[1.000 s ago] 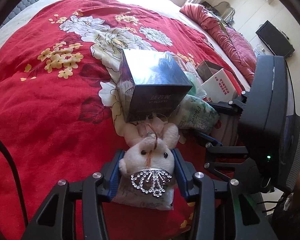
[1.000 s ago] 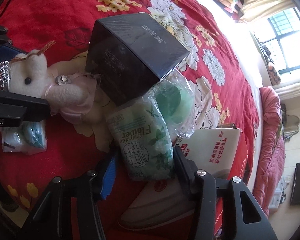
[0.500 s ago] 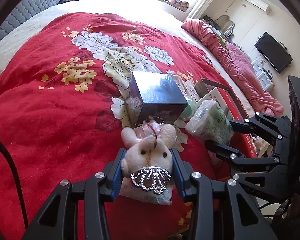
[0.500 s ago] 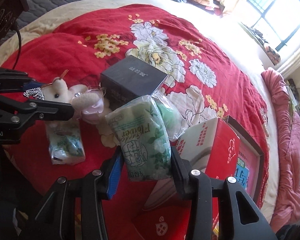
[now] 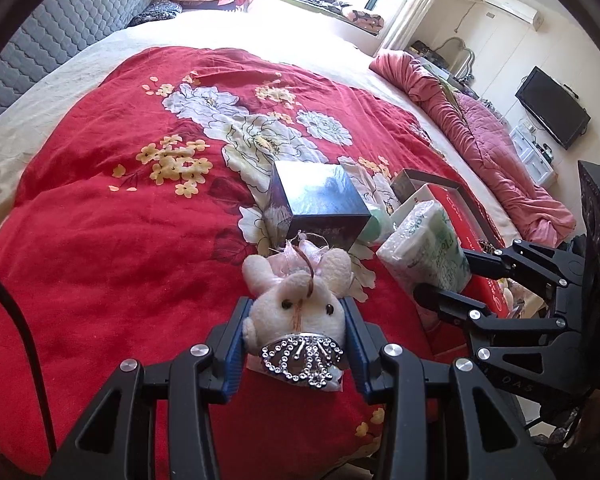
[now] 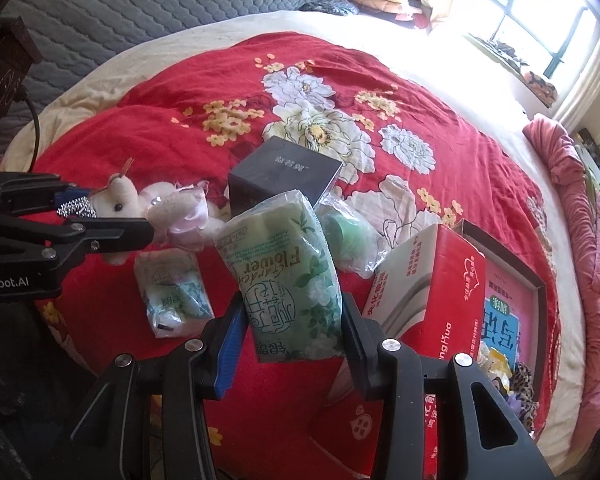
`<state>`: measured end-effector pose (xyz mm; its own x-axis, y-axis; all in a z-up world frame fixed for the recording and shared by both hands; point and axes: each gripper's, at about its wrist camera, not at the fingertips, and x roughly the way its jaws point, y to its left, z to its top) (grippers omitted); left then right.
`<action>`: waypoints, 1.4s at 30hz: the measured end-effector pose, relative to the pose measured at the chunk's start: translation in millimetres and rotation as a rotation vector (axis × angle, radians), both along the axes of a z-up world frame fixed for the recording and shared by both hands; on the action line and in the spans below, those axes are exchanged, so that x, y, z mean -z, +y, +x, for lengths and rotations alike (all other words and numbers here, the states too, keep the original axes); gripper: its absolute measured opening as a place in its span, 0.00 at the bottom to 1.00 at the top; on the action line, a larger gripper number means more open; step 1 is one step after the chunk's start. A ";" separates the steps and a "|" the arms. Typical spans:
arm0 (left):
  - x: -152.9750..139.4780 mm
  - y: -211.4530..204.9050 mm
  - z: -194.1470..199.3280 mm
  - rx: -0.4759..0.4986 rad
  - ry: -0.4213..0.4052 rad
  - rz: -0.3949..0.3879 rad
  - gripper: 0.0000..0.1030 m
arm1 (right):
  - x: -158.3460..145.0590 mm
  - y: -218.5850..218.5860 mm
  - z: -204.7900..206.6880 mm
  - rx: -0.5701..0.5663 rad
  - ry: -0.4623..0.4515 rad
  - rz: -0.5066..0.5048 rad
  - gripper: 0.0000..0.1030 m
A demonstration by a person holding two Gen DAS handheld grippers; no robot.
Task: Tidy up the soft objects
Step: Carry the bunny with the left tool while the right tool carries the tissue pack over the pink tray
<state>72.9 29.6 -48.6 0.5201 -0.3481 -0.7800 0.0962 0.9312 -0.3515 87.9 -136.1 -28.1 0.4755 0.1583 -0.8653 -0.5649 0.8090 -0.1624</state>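
My left gripper [image 5: 296, 328] is shut on a white plush rabbit [image 5: 296, 300] with a rhinestone ornament, lifted off the red floral quilt [image 5: 120, 240]. From the right wrist view the rabbit [image 6: 140, 204] hangs in the left gripper's fingers [image 6: 100, 232] at the left. My right gripper [image 6: 290, 320] is shut on a green-and-white tissue pack [image 6: 288, 272] printed "Flower", held above the quilt. That pack [image 5: 424, 248] and the right gripper's fingers [image 5: 452, 304] show at the right of the left wrist view.
A dark glossy box [image 6: 284, 176] stands on the quilt mid-bed. A smaller tissue pack [image 6: 172, 292] and a clear bag with a green item [image 6: 352, 240] lie near it. A red-and-white carton [image 6: 428, 288] and an open box [image 6: 504, 300] sit at the bed's right edge.
Both grippers have risen from the quilt with their loads. The rabbit and the tissue pack now hang above the bedding, and more of the bed and room is in view.
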 end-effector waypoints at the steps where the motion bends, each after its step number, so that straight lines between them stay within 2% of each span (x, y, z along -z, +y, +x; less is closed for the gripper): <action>1: -1.5 -0.9 -1.0 -0.003 -0.005 0.007 0.42 | -3.2 0.6 -1.1 0.002 -0.007 0.011 0.45; 8: -15.1 2.8 -12.0 -0.029 -0.032 0.033 0.42 | -24.0 10.2 -10.3 -0.010 -0.046 0.078 0.45; 15: -31.6 8.2 -23.0 -0.051 -0.058 0.043 0.42 | -38.5 15.4 -17.0 -0.017 -0.074 0.099 0.45; 28: -63.1 5.1 -40.7 -0.076 -0.107 0.093 0.42 | -69.4 4.3 -27.7 0.017 -0.138 0.125 0.45; 42: -94.1 -0.9 -53.8 -0.087 -0.159 0.103 0.42 | -99.0 -14.6 -37.7 0.063 -0.187 0.165 0.45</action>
